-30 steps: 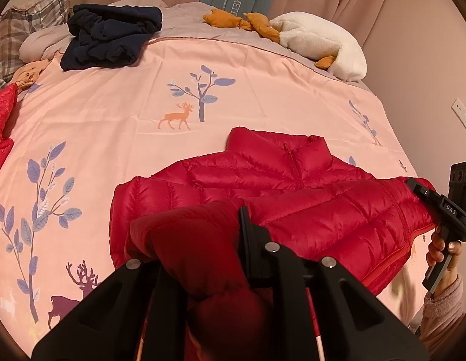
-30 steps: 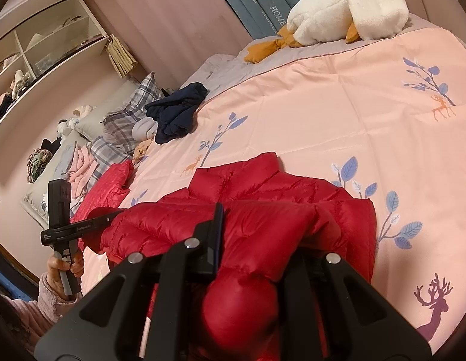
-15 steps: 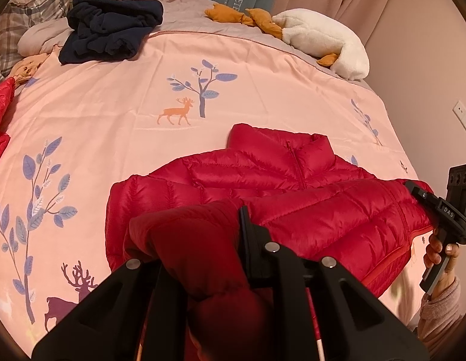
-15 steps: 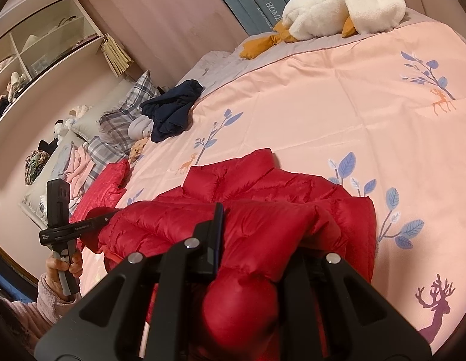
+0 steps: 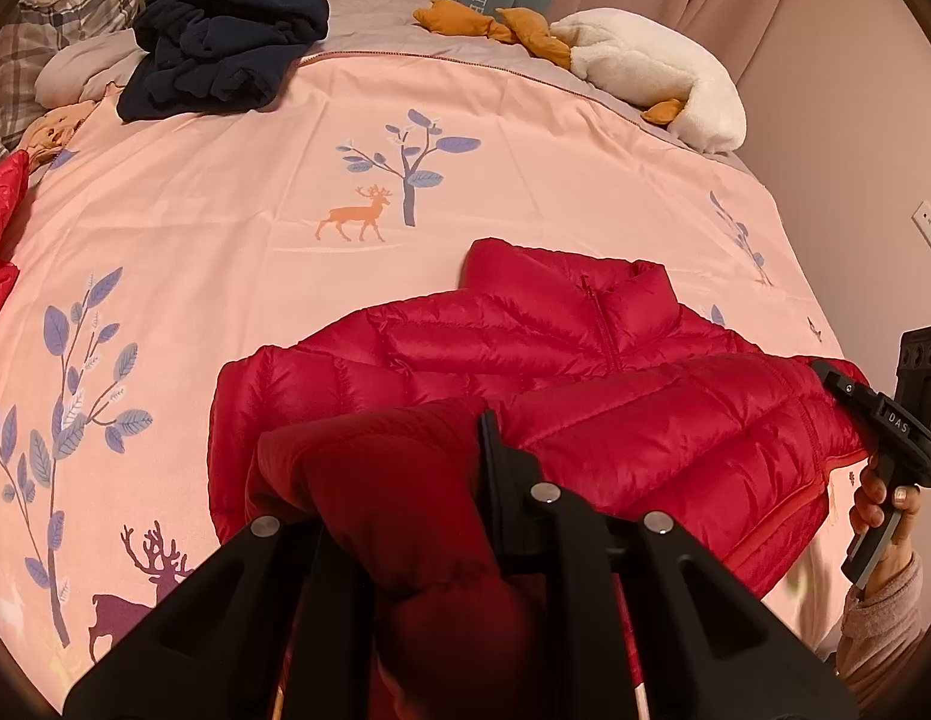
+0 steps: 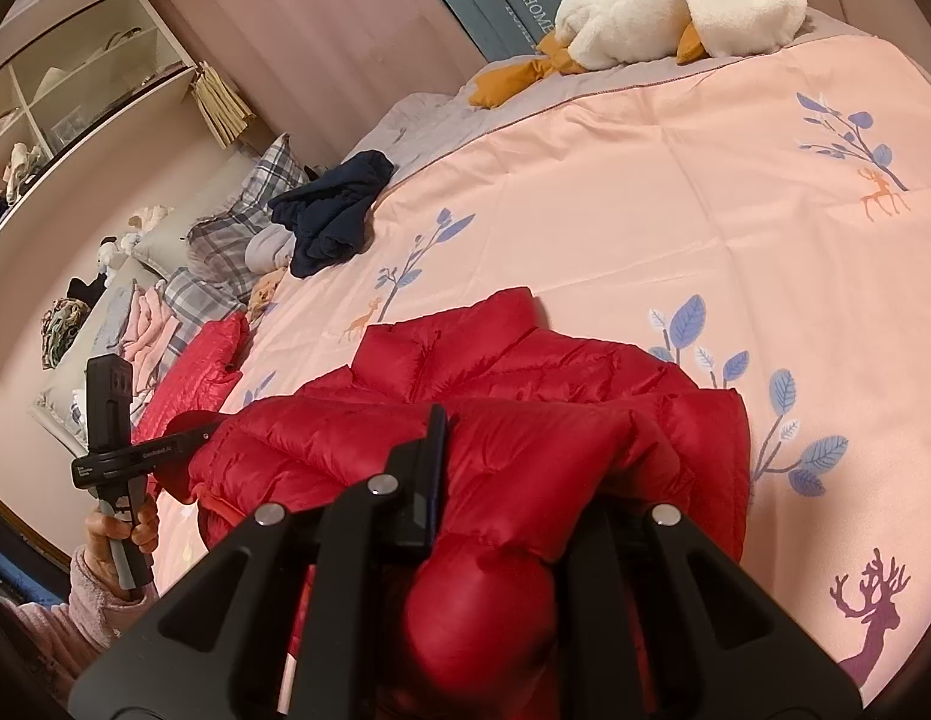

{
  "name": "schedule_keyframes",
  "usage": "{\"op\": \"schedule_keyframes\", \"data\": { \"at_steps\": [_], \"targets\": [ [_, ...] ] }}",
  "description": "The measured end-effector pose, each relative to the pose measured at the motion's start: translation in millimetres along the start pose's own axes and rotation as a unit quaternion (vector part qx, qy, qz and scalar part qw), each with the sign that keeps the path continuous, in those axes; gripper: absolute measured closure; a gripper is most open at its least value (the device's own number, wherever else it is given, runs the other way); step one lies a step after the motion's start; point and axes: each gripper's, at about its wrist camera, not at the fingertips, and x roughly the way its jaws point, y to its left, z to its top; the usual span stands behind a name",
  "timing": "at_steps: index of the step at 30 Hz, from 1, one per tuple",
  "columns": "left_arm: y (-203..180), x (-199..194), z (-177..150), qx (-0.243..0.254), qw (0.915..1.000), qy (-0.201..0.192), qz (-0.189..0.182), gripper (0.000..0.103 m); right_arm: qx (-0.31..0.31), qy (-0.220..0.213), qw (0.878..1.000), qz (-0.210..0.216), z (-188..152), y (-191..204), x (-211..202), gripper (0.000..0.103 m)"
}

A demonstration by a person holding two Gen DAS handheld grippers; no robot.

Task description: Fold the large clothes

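The quilted red down jacket (image 5: 585,372) is spread on the pink bed cover (image 5: 225,240), its hem lifted and bunched. Puffy, glossy fabric is clamped in the left claw (image 5: 399,480) and the right claw (image 6: 513,480); one finger of each is hidden under folds.

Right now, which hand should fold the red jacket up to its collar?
Probably neither alone. The left tool and right tool are each shut on a bottom corner of the jacket, equally far from the collar, so moving both together looks best.
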Motion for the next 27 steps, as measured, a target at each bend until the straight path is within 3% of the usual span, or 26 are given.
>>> {"op": "schedule_keyframes", "data": {
  "at_steps": [27],
  "targets": [
    [3, 14, 7, -0.005, 0.9997, 0.022, 0.006, 0.086, 0.012, 0.016, 1.0, -0.006, 3, -11, 12, 0.089]
  ]
}}
